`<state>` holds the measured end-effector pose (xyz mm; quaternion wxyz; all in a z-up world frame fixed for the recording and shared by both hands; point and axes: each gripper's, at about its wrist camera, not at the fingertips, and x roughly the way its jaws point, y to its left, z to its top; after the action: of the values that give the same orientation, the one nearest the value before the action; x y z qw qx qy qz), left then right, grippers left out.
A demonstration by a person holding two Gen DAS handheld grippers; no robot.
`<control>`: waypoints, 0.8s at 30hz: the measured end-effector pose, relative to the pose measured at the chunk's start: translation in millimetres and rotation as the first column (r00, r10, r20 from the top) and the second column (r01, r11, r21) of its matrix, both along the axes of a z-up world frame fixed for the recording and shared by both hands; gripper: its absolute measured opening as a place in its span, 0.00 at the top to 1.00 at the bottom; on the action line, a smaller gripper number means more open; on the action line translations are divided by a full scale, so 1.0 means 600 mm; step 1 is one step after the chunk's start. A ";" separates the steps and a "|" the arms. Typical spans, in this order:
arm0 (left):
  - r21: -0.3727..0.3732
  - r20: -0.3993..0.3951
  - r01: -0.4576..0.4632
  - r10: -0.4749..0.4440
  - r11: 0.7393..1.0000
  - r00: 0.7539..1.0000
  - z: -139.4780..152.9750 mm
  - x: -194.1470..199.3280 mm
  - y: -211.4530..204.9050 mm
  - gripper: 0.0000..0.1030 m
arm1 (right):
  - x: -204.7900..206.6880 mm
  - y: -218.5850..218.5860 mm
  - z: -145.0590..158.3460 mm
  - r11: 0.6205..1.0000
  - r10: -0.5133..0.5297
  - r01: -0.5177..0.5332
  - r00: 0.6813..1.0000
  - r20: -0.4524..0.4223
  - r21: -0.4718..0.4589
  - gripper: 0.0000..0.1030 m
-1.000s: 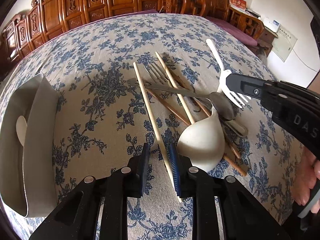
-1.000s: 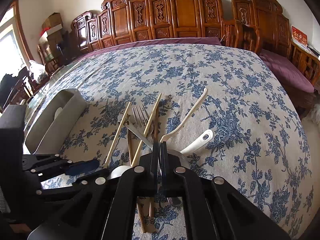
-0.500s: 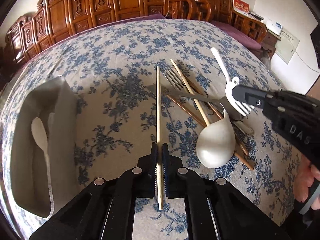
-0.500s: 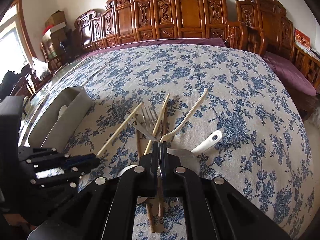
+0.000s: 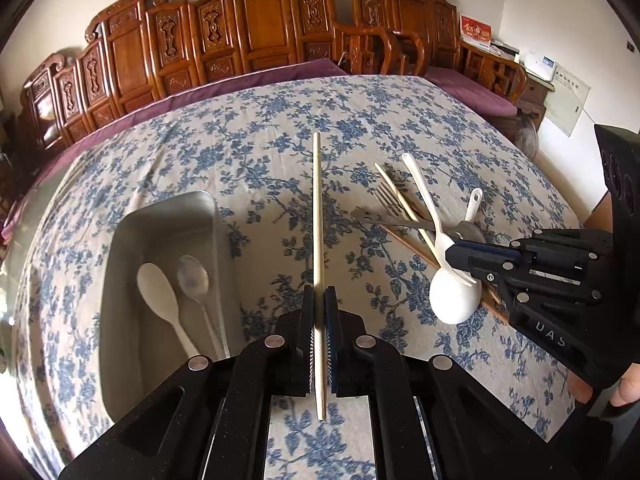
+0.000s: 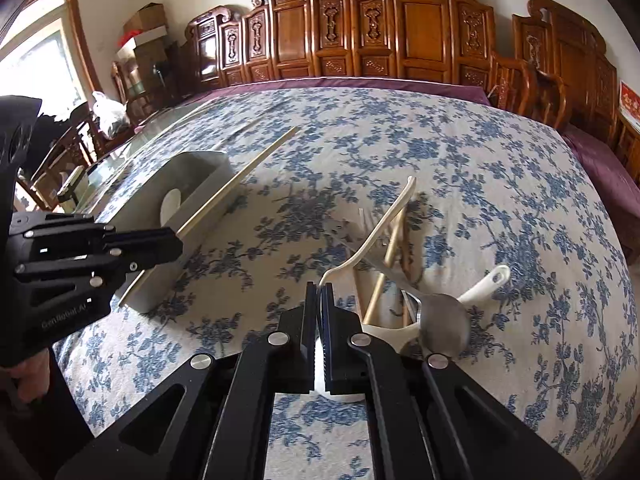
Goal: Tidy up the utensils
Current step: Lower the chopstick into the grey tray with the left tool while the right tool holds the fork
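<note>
My left gripper is shut on a pale chopstick and holds it above the cloth, just right of the grey tray. The tray holds a white spoon and a metal spoon. My right gripper is shut on the head of a white plastic fork, lifted over the utensil pile. The pile has a white ladle spoon, a metal spoon, a metal fork and chopsticks. The right gripper also shows in the left wrist view.
A blue floral cloth covers the table. Carved wooden chairs line the far edge. The left gripper and chopstick reach over the tray in the right wrist view.
My left gripper shut on the chopstick, lifted it out of the pile and carried it left to the tray. My right gripper stayed shut on the white fork and rose slightly.
</note>
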<state>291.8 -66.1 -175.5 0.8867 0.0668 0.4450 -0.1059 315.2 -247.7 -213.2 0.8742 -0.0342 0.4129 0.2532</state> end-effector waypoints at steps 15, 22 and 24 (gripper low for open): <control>-0.002 0.017 -0.054 0.054 0.999 0.998 0.019 -0.028 0.091 0.96 | -0.030 0.045 0.010 0.997 0.075 -0.075 0.997 0.012 -0.003 0.97; 0.021 -0.003 -0.125 0.125 0.992 0.992 0.003 -0.019 0.150 0.96 | -0.035 0.058 0.012 0.996 0.089 -0.089 0.996 0.018 -0.008 0.97; 0.025 -0.011 -0.145 0.145 0.989 0.989 -0.003 -0.013 0.167 0.96 | -0.035 0.060 0.012 0.996 0.092 -0.092 0.996 0.017 -0.011 0.97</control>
<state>283.8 33.9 -177.3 0.8884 0.0443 0.4555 -0.0362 294.5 -211.6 -206.3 0.8650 -0.0602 0.4044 0.2908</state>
